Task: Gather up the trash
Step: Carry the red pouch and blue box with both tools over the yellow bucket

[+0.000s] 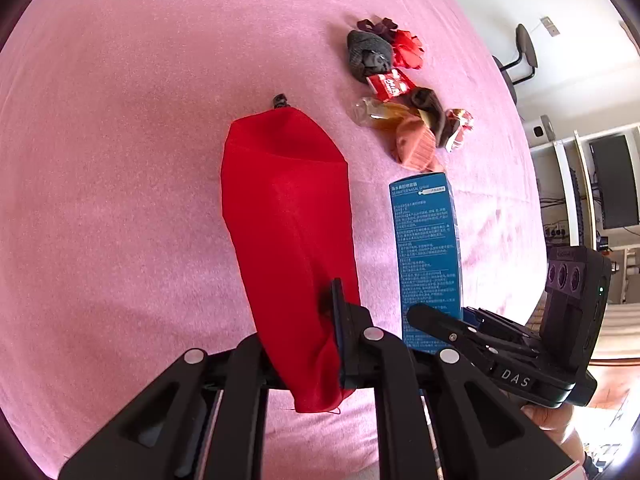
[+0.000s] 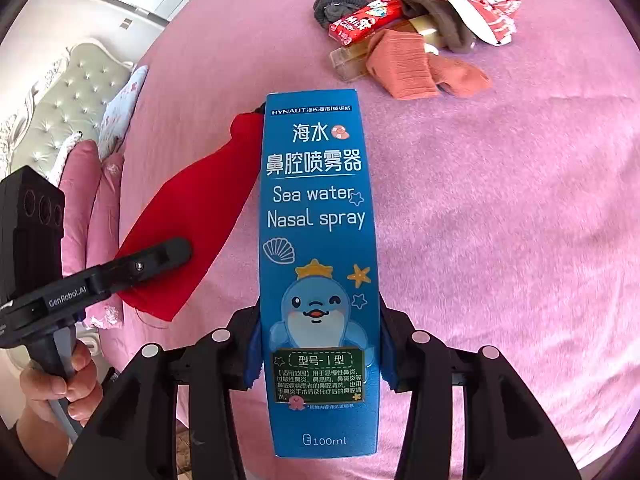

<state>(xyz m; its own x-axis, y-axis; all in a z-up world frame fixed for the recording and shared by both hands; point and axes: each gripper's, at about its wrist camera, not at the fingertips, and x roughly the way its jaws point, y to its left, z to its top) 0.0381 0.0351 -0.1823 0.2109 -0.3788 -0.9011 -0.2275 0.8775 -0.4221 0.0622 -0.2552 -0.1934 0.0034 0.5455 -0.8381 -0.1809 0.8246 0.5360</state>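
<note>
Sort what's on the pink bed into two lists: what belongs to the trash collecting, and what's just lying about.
Job:
red bag, pinched by the left gripper
blue nasal spray box, clamped by the right gripper
red candy wrapper
clear plastic wrapper

Lying about:
orange sock
dark grey sock
brown sock
pillows

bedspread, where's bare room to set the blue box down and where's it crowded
Free: the wide pink bedspread left of the red bag, and the stretch right of the blue box, below the salmon sock. Crowded: the far pile of socks and red candy wrapper, and the narrow strip between bag and box.
</note>
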